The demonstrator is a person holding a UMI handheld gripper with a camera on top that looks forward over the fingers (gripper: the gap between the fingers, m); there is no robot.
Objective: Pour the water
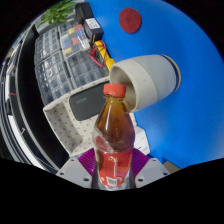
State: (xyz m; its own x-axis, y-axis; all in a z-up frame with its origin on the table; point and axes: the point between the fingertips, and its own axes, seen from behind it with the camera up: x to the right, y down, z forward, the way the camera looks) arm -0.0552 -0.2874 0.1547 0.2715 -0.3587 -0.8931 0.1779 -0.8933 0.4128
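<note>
Single view rides on gripper (113, 172), looks forward along fingers, close to bottle (113, 135).

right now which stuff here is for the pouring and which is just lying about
For the job:
- bottle with orange cap and amber liquid, gripped between the tongs
- white cup, seen tilted just beyond the bottle's cap

Just lying about:
- clear storage bins off to the side
- red round lid on the blue surface
- green plant at the far back

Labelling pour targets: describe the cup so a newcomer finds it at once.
Start at the blue surface. The cup is seen tipped on its side there, its open mouth just beyond the orange cap of the bottle held in the tool. It alone is plain grey-white.
</note>
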